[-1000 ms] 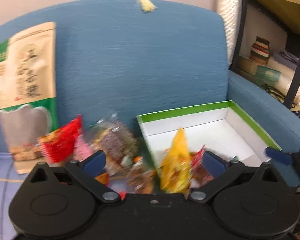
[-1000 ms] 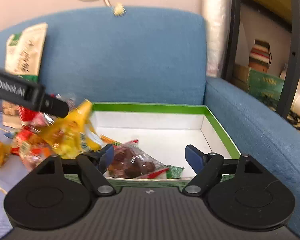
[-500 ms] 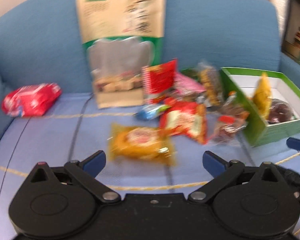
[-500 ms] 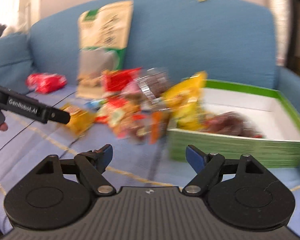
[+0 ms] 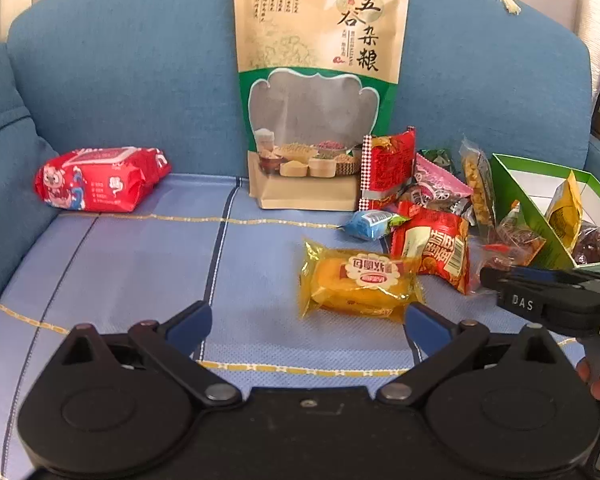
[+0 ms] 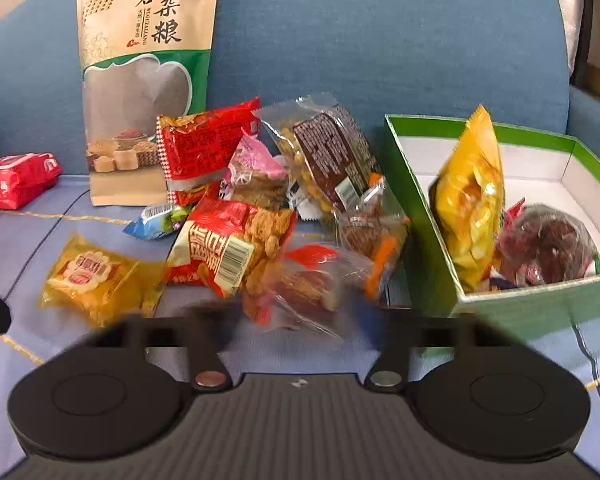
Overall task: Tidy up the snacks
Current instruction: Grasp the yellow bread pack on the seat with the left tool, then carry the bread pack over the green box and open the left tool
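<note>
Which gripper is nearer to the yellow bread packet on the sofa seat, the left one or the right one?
Left. The left gripper is open, directly before the yellow bread packet, its right fingertip beside the packet's corner. The right gripper is off to the packet's right, near the green box.

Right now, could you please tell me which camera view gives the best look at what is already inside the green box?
The right wrist view: the green box is close and open toward the camera, showing a yellow bag and a dark snack pack inside. The left wrist view catches the box only at its right edge, squeezed and partly cut off.
</note>
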{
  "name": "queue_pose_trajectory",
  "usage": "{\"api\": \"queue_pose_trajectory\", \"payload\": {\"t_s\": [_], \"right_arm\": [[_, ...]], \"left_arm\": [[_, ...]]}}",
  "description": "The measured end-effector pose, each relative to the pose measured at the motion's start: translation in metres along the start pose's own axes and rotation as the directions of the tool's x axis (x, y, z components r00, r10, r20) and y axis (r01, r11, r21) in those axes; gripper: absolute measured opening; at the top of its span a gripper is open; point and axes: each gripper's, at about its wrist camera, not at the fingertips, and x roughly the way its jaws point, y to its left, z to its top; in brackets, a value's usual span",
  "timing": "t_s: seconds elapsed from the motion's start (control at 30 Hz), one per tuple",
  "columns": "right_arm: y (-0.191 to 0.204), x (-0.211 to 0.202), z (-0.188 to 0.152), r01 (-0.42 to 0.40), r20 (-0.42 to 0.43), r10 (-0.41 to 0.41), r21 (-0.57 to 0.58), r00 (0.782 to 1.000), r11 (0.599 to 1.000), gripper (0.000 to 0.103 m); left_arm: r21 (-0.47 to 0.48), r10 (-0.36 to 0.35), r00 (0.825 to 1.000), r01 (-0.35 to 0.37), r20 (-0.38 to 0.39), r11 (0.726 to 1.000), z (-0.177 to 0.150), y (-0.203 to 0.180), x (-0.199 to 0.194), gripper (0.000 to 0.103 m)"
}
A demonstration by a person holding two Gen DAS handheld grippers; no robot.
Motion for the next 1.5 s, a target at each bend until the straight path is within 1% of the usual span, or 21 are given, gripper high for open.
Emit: {"api": "queue_pose_trajectory", "payload": {"t_s": [0.07, 0.1, 0.17, 0.3, 0.33, 0.37, 0.43, 0.47, 0.5, 0.53, 0.7, 0.8, 0.93, 1.0, 1.03, 1.07, 1.1, 1.23, 1.3, 1.4, 1.5], "right_arm": [[-0.004, -0.012, -0.004, -0.062, 0.008, 0.062, -0.020, 0.998, 0.998, 0.025], [-0.008, -0.019, -0.008, -0.095, 0.007, 0.095, -0.024, 0.995, 0.995, 0.018], [-0.016, -0.037, -0.018, -0.154, -0.003, 0.154, -0.029, 0.988, 0.988, 0.018], [-0.031, -0.058, -0.040, -0.195, -0.047, 0.194, -0.019, 0.980, 0.981, 0.019], [-0.032, -0.060, -0.042, -0.200, -0.057, 0.198, -0.017, 0.978, 0.980, 0.025], [-0.032, -0.062, -0.044, -0.210, -0.060, 0.209, -0.023, 0.976, 0.977, 0.038], [-0.025, -0.067, -0.045, -0.238, -0.055, 0.234, -0.078, 0.971, 0.968, 0.050], [-0.018, -0.068, -0.044, -0.252, -0.051, 0.247, -0.120, 0.968, 0.960, 0.066], [-0.011, -0.068, -0.042, -0.260, -0.045, 0.256, -0.155, 0.966, 0.953, 0.076], [-0.003, -0.066, -0.040, -0.263, -0.037, 0.261, -0.190, 0.965, 0.946, 0.094], [0.031, -0.040, -0.024, -0.324, -0.042, 0.323, -0.231, 0.945, 0.918, 0.096], [0.051, -0.016, -0.015, -0.335, -0.063, 0.331, -0.256, 0.942, 0.907, 0.095], [0.064, 0.003, -0.007, -0.351, -0.077, 0.343, -0.247, 0.936, 0.903, 0.094], [0.065, 0.008, -0.007, -0.346, -0.082, 0.336, -0.242, 0.938, 0.906, 0.074], [0.064, 0.008, -0.007, -0.342, -0.078, 0.333, -0.238, 0.940, 0.909, 0.063], [0.061, 0.005, -0.008, -0.338, -0.075, 0.329, -0.225, 0.941, 0.914, 0.052], [0.058, 0.003, -0.009, -0.337, -0.072, 0.329, -0.215, 0.942, 0.917, 0.052], [0.039, -0.010, -0.018, -0.330, -0.062, 0.324, -0.193, 0.944, 0.924, 0.047], [0.029, -0.022, -0.020, -0.321, -0.031, 0.321, -0.174, 0.947, 0.931, 0.038], [0.009, -0.042, -0.020, -0.304, 0.027, 0.310, -0.127, 0.950, 0.944, 0.038], [-0.012, -0.056, -0.015, -0.286, 0.075, 0.291, -0.074, 0.954, 0.956, 0.038]], "left_arm": [[-0.005, -0.008, 1.000, 0.008, -0.001, 1.000, 0.002, 0.002, 0.005, 0.103], [-0.008, -0.012, 1.000, 0.012, -0.004, 1.000, 0.004, 0.002, 0.009, 0.103], [-0.003, -0.026, 1.000, 0.026, -0.012, 1.000, 0.008, 0.001, 0.019, 0.103], [0.018, -0.046, 0.998, 0.047, -0.035, 0.999, 0.021, -0.014, 0.047, 0.103], [0.031, -0.051, 0.998, 0.053, -0.046, 0.998, 0.024, -0.019, 0.054, 0.103], [0.043, -0.052, 0.997, 0.054, -0.054, 0.998, 0.025, -0.022, 0.060, 0.103], [0.055, -0.040, 0.998, 0.043, -0.057, 0.998, 0.029, -0.024, 0.072, 0.103], [0.048, -0.043, 0.997, 0.046, -0.057, 0.998, 0.030, -0.022, 0.075, 0.103], [0.032, -0.054, 0.996, 0.056, -0.064, 0.998, 0.031, -0.019, 0.078, 0.103], [0.004, -0.070, 0.995, 0.071, -0.074, 0.997, 0.032, -0.014, 0.080, 0.103], [-0.055, -0.160, 0.983, 0.155, -0.095, 0.986, 0.030, 0.004, 0.078, 0.103], [-0.076, -0.153, 0.983, 0.146, -0.099, 0.986, 0.030, 0.014, 0.081, 0.103], [-0.181, -0.208, 0.972, 0.186, -0.107, 0.966, 0.030, 0.029, 0.092, 0.103], [-0.232, -0.254, 0.961, 0.224, -0.107, 0.946, 0.029, 0.031, 0.098, 0.103], [-0.238, -0.272, 0.958, 0.244, -0.092, 0.940, 0.027, 0.030, 0.098, 0.073], [-0.243, -0.299, 0.950, 0.272, -0.085, 0.931, 0.027, 0.028, 0.097, 0.070], [-0.243, -0.307, 0.948, 0.278, -0.086, 0.929, 0.027, 0.026, 0.096, 0.064], [-0.191, -0.334, 0.938, 0.312, -0.094, 0.931, 0.024, 0.008, 0.086, 0.045], [-0.164, -0.346, 0.934, 0.328, -0.090, 0.930, 0.025, -0.001, 0.077, 0.032], [-0.056, -0.348, 0.936, 0.345, -0.057, 0.937, 0.033, -0.028, 0.053, 0.032], [0.016, -0.374, 0.927, 0.375, -0.021, 0.927, 0.044, -0.055, 0.035, 0.032]]}}
